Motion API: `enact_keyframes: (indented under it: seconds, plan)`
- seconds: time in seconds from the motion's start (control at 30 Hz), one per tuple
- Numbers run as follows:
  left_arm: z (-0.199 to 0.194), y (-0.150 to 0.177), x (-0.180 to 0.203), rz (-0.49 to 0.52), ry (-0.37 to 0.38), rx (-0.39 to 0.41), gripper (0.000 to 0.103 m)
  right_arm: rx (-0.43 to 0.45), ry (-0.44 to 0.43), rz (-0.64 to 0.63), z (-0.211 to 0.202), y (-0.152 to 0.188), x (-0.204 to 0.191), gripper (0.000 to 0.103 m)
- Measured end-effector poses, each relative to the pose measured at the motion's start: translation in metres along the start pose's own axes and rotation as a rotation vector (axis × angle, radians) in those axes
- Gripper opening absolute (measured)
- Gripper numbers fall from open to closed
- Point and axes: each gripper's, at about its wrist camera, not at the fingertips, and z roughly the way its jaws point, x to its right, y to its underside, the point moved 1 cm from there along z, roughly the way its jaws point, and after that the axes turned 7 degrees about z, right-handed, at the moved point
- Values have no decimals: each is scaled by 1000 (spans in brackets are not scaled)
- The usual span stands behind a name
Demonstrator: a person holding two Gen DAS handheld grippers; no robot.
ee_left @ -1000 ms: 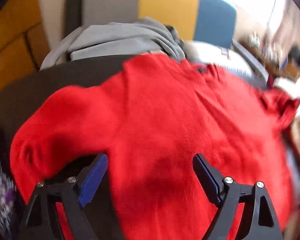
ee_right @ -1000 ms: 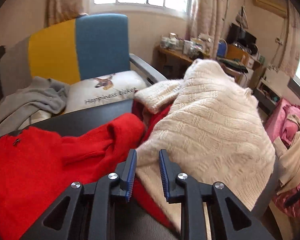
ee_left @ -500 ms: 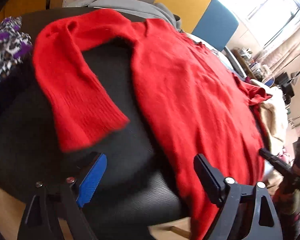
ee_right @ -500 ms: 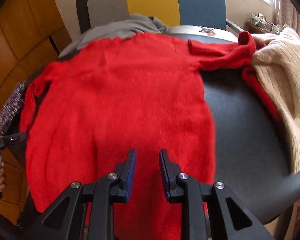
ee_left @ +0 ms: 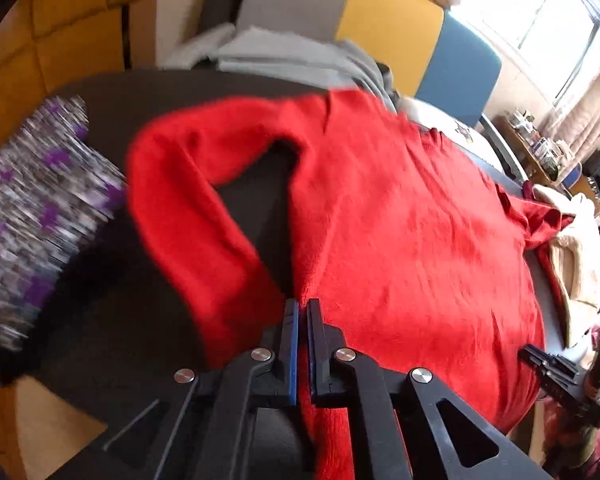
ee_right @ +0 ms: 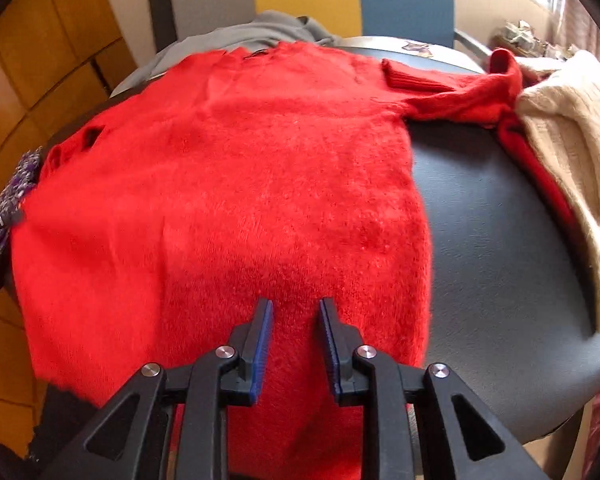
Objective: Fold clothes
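On black table (ee_right: 492,208) — unlabelled red sweater (ee_right: 236,168)

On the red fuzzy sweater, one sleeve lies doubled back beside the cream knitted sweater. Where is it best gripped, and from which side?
Probably its ribbed cuff, approached from the body of the red fuzzy sweater. The sleeve is folded back, so the cuff lies on top, its free end pointing at the body, away from the cream knitted sweater, bare black table beside it.
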Motion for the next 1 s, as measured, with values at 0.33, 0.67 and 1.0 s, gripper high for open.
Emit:
enact_keyframes:
  seconds: [0.33,0.67,1.0]
  plan:
    - [6,15,-6,-113,39,-31,19,-46,5,-24,-12,-1,-4,23]
    - [77,15,39,88,-21,-66,24,-17,-3,-25,28,-42,-23,23]
    - [64,-41,44,63,-42,13,24,10,-108,-44,11,-52,-13,22]
